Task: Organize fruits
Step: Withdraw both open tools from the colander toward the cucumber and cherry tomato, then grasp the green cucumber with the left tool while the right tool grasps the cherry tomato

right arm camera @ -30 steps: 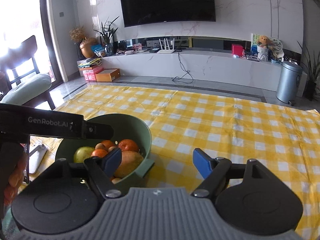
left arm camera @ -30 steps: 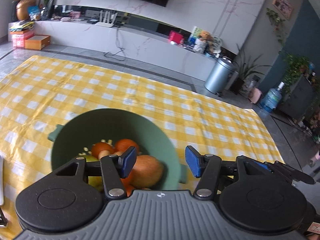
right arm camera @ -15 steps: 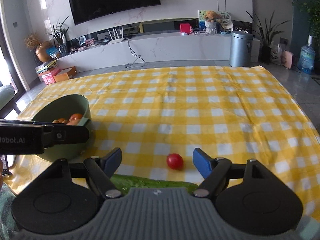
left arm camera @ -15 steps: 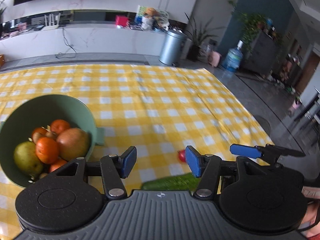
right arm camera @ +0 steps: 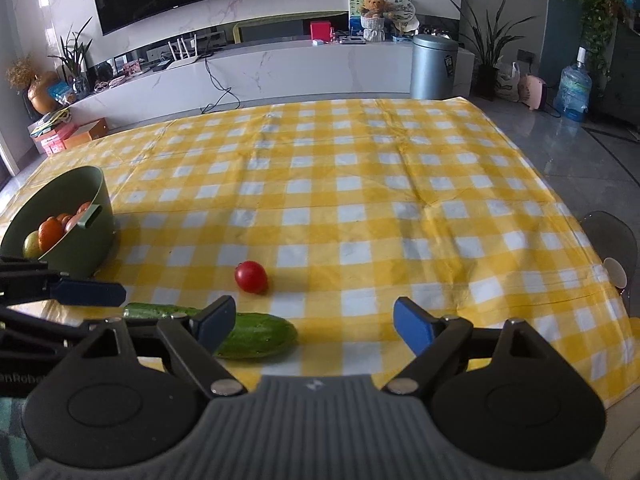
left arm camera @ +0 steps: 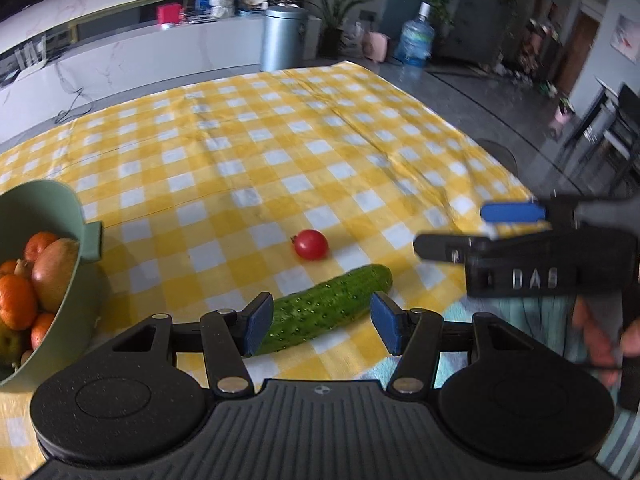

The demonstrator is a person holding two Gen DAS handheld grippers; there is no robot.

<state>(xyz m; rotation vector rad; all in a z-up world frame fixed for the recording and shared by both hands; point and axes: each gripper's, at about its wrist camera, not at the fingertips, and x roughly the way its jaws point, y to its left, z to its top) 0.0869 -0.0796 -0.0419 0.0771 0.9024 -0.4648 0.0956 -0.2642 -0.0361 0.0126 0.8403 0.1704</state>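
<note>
My left tongs (left arm camera: 322,326) stand open over the cucumber (left arm camera: 324,310), pads not pressing it. My right tongs (right arm camera: 314,326) have just been opening, nothing between them; the tomato (right arm camera: 251,277) lies just ahead, the green bowl (right arm camera: 86,240) of fruit far left on the desk (right arm camera: 360,184).

bowl (right arm camera: 86,240) left on tabletop (right arm camera: 360,208), fruit inside | tomato (right arm camera: 251,277) right of bowl | cucumber (right arm camera: 256,334) just before tomato, near front edge

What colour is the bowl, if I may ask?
The bowl is sage green, clearest in the right wrist view.
</note>
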